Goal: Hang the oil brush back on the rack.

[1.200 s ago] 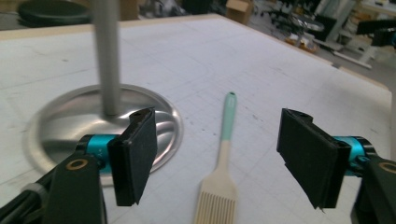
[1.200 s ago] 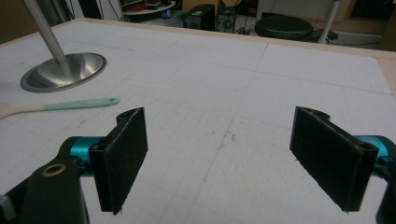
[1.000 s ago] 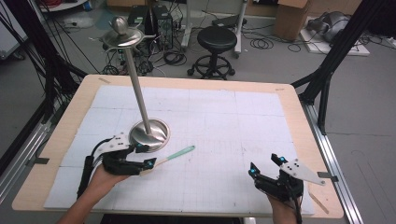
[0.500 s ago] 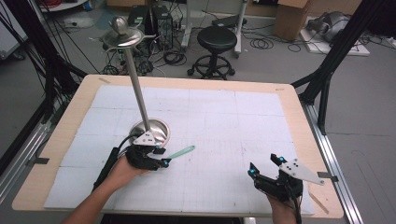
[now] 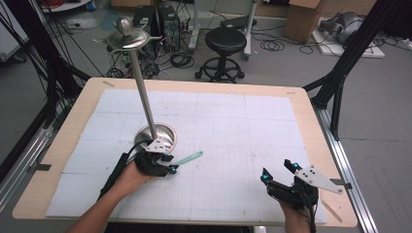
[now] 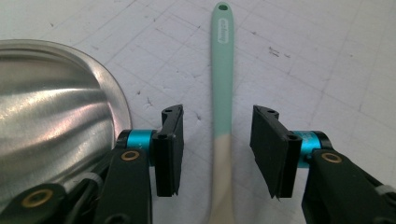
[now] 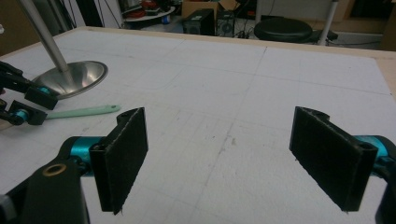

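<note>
Mint-green plastic with a cream end: the spoon lies flat on the worktop, straight between the jaws of my left hand-held gripper. Its long axis runs along the direction my gripper points, the handle with its hanging hole reaching away from me and the cream part passing back under the gripper. That lineup is what the coming pinch turns on, I judge: the pads stand on either side of the narrow shaft, so a squeeze across it should catch it.

My left jaws have just been closing on it and now stand partly spread, with a gap showing on each side of the spoon; the pads do not yet touch it. In the high view my left hand-held gripper sits over the near end of the spoon, which points off to the right.

Just beside my left jaw is the round steel base of a stand, whose pole rises upright. It is close enough that I should mind it.

My right hand-held gripper is well apart from the spoon, low over the white mat near the front right corner, its jaws spread wide and holding nothing.
</note>
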### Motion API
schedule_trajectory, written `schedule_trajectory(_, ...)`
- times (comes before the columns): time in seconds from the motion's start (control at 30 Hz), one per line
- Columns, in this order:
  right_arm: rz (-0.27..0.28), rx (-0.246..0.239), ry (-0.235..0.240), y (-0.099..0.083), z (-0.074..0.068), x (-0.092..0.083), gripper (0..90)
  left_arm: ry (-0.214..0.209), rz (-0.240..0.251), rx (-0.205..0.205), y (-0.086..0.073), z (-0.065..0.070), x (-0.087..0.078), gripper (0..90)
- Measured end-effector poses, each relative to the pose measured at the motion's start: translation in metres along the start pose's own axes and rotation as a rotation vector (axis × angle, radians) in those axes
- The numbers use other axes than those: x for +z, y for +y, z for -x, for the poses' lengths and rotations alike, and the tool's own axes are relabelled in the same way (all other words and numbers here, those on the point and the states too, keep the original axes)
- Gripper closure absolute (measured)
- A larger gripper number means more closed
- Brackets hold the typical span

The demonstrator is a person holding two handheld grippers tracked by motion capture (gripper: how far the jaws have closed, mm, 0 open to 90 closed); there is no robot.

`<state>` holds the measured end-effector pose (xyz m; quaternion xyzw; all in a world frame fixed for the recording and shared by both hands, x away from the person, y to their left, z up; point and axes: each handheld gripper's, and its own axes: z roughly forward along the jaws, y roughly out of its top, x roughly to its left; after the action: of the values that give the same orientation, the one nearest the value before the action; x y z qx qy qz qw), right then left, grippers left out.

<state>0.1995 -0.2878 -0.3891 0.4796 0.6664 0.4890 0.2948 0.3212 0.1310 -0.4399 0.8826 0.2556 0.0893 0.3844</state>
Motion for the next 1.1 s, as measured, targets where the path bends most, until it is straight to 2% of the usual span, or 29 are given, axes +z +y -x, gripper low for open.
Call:
schedule_trajectory(0.13,-0.005,0.000,-0.001,-0.001,0.001,0.001,18.5,0.024,-0.014,0.021,0.002,0.004,0.001,59.6)
schedule_trajectory(0.27,-0.002,0.005,-0.004,0.000,0.001,0.000,18.6,0.010,-0.036,0.039,0.005,0.007,0.001,68.5)
schedule_trajectory(0.4,0.004,0.016,-0.002,0.001,0.002,0.000,18.6,-0.006,-0.045,-0.005,0.007,0.007,0.002,73.9)
schedule_trajectory(0.5,0.013,0.029,0.003,0.001,0.003,0.000,18.6,-0.008,-0.050,-0.004,0.007,0.007,0.002,80.3)
schedule_trajectory(0.63,0.011,0.031,0.004,0.001,0.002,0.000,18.7,-0.026,-0.044,-0.029,0.007,0.004,0.002,81.1)
schedule_trajectory(0.7,0.008,0.024,0.003,0.001,0.003,0.002,18.7,-0.034,-0.050,-0.026,0.007,0.002,0.001,81.3)
schedule_trajectory(0.97,-0.010,0.019,0.009,0.001,0.000,0.008,18.8,-0.025,-0.044,-0.041,0.007,0.002,-0.001,81.7)
schedule_trajectory(1.1,-0.005,0.021,0.009,0.001,0.001,0.007,18.8,-0.021,0.010,-0.054,0.009,0.002,-0.010,81.8)
